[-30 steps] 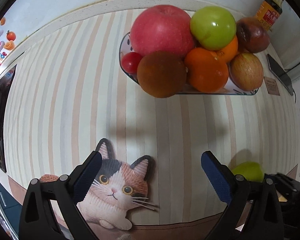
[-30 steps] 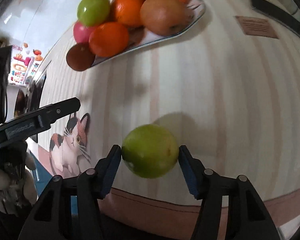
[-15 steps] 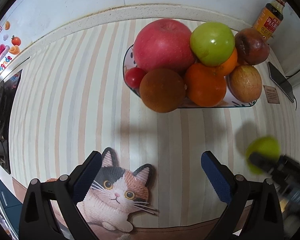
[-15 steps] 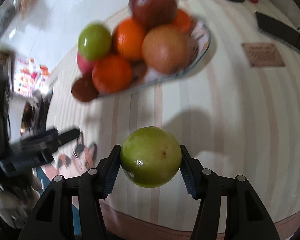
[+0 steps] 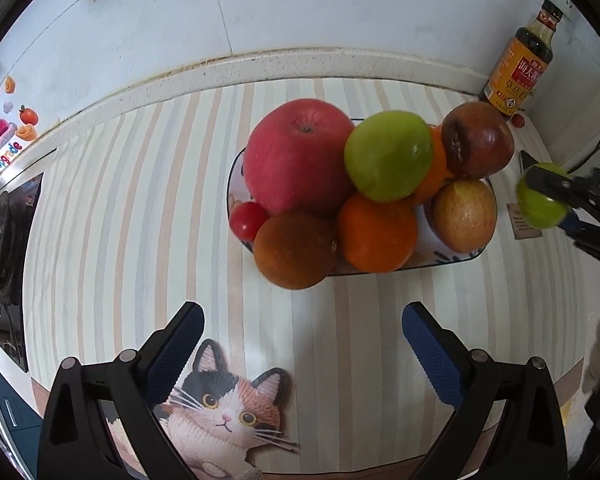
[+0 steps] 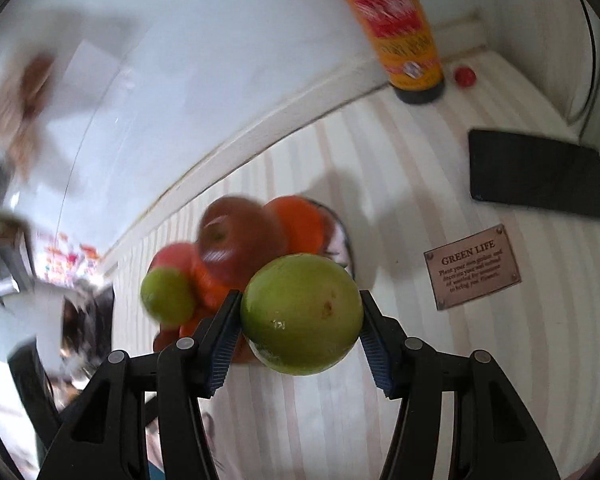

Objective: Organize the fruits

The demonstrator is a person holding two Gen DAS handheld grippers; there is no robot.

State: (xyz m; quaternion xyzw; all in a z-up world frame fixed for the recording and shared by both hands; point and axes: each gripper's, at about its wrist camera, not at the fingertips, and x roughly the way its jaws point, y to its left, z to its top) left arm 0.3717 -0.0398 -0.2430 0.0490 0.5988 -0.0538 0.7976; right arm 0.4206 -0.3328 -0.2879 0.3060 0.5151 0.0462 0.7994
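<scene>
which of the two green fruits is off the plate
The green fruit clamped in the right gripper, held in the air; the other green fruit sits atop the pile on the plate.

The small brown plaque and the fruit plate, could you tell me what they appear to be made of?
The plaque looks like wood, or a wood-look print, matte brown with corner rivets and printed lettering. The plate seems glazed ceramic: glossy white with a dark painted rim; plastic cannot be ruled out.

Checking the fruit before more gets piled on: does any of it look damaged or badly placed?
Yes. The dark red fruit at the plate's back right has a shrivelled brown scar. The brown fruit at the front overhangs the rim.
</scene>
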